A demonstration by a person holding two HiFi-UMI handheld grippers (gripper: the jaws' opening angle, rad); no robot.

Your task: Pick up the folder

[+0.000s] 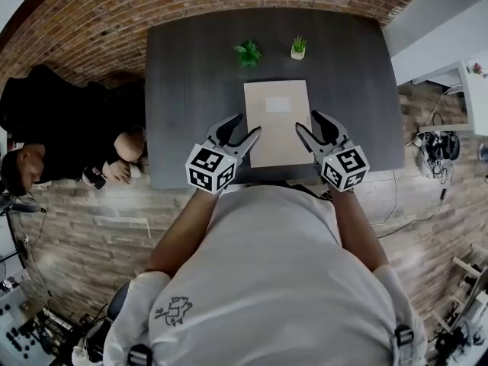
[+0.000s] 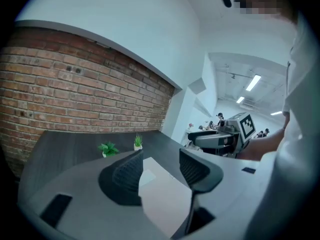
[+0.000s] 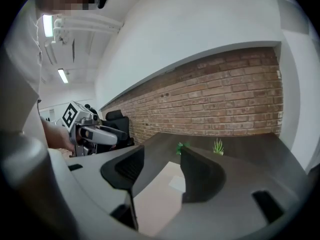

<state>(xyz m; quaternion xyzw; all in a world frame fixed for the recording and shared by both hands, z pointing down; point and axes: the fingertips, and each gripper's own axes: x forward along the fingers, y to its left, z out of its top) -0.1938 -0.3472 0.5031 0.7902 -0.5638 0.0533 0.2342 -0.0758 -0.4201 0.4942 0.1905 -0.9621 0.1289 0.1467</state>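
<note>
Dark tabletop [image 1: 191, 90] against a brick wall [image 1: 152, 6], leafy plant [image 1: 248, 52] and spiky plant [image 1: 298, 47] at its far edge. Plank floor [image 1: 91, 227], white wall [image 1: 435, 29] on the right, strip lights [image 2: 253, 82] overhead.

Head view: from above the person, facing steeply down over the torso onto the dark table [image 1: 191, 67]; left gripper [image 1: 248, 124] and right gripper [image 1: 306, 120] sit mid-frame.
Left gripper view: low at the table's near edge, facing far and right, close over the folder [image 2: 165, 199].
Right gripper view: low at the near edge, facing far and left, seemingly just as close.
Shared: all three take in the folder, leafy plant [image 1: 248, 52], spiky plant [image 1: 298, 47] and brick wall [image 1: 99, 14]; each gripper view catches the other gripper.
</note>
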